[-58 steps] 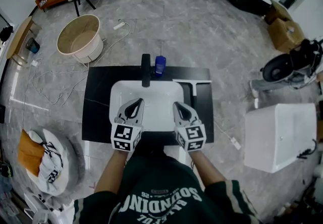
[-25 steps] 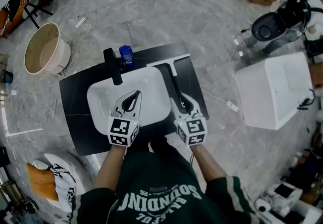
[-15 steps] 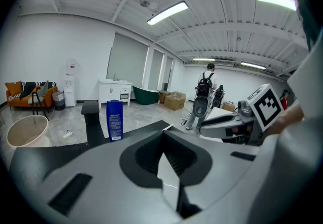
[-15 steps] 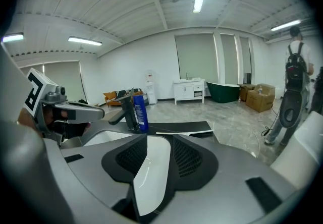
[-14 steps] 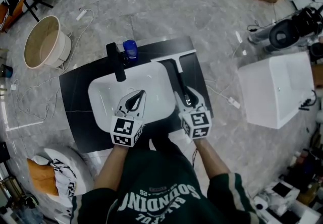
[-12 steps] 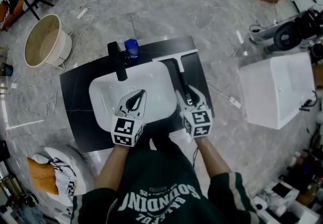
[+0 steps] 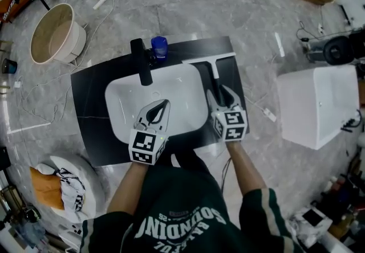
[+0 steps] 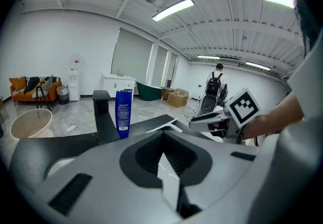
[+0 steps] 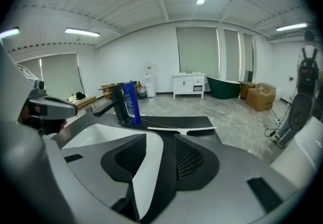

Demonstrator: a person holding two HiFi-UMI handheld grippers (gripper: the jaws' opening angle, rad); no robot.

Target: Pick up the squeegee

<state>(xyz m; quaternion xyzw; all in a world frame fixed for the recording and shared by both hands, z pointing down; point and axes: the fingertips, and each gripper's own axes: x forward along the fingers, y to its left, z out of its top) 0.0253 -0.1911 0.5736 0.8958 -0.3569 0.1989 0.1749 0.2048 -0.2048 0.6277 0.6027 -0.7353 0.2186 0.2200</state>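
Note:
The squeegee [image 7: 209,60] lies on the black counter [image 7: 91,109] right of the white sink [image 7: 122,95], white blade far, black handle [image 7: 217,80] pointing toward me. My right gripper [image 7: 222,93] is over the handle's near end. Its jaws have just been opening and stand apart, with the handle between the fingers and no pad pressing on it. In the right gripper view the blade [image 9: 181,129] shows beyond the right gripper [image 9: 169,140], and the handle is hidden. My left gripper [image 7: 163,103] hovers over the sink, tips together and empty; the left gripper [image 8: 162,137] also faces the squeegee [image 8: 161,126].
A black faucet [image 7: 141,61] and a blue bottle [image 7: 159,47] stand at the sink's far edge. On the floor are a beige tub [image 7: 56,34] at the left, a white box-like unit [image 7: 316,106] at the right, and loose cables.
My right gripper has come forward and down along the squeegee handle, and its fingers have spread wider. The left gripper has sunk slightly over the sink.

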